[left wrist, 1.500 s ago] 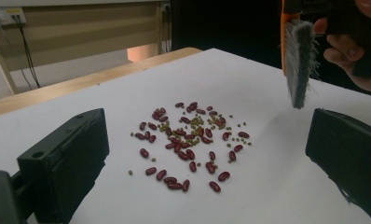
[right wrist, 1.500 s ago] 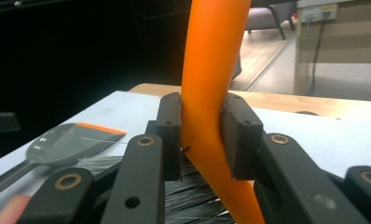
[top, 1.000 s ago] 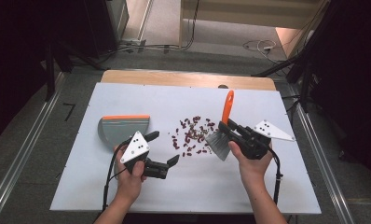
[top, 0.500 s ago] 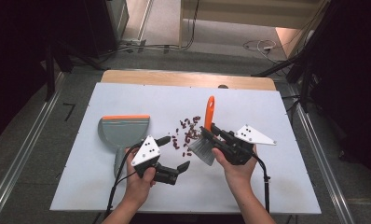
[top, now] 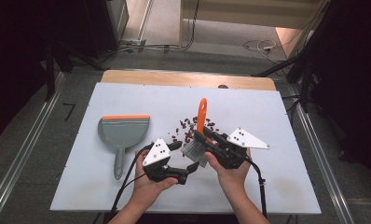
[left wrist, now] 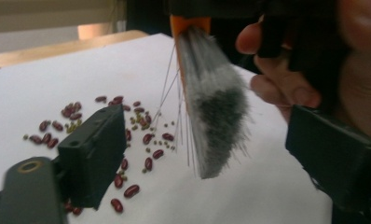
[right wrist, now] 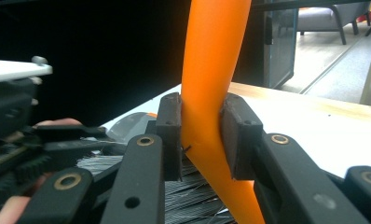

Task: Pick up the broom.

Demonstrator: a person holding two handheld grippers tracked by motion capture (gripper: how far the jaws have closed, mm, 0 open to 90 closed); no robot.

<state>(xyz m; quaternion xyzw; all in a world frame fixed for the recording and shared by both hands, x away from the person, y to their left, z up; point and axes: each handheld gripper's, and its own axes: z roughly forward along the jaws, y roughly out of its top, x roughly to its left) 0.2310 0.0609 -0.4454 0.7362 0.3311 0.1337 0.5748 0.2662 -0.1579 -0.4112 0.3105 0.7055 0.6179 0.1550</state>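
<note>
- Right now my right tool (top: 207, 140) is clamped on the orange plastic handle of the grey-bristled hand brush (top: 198, 135), above the white worktop (top: 267, 112) just beside the scattered red beans (top: 189, 127).
- My left tool (top: 183, 156) has just been closing, jaws apart either side of the bristles, not pressing.
- Best pinch the bristles gently, keeping the brush steady.
- Its long axis runs near upright: handle away from me, bristles toward me and down.

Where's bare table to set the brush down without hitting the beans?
Free: the strip right of the right gripper out to the table edge, the far band beyond the beans, and left of the dustpan. Crowded: the middle, with beans, brush and left gripper.
</note>
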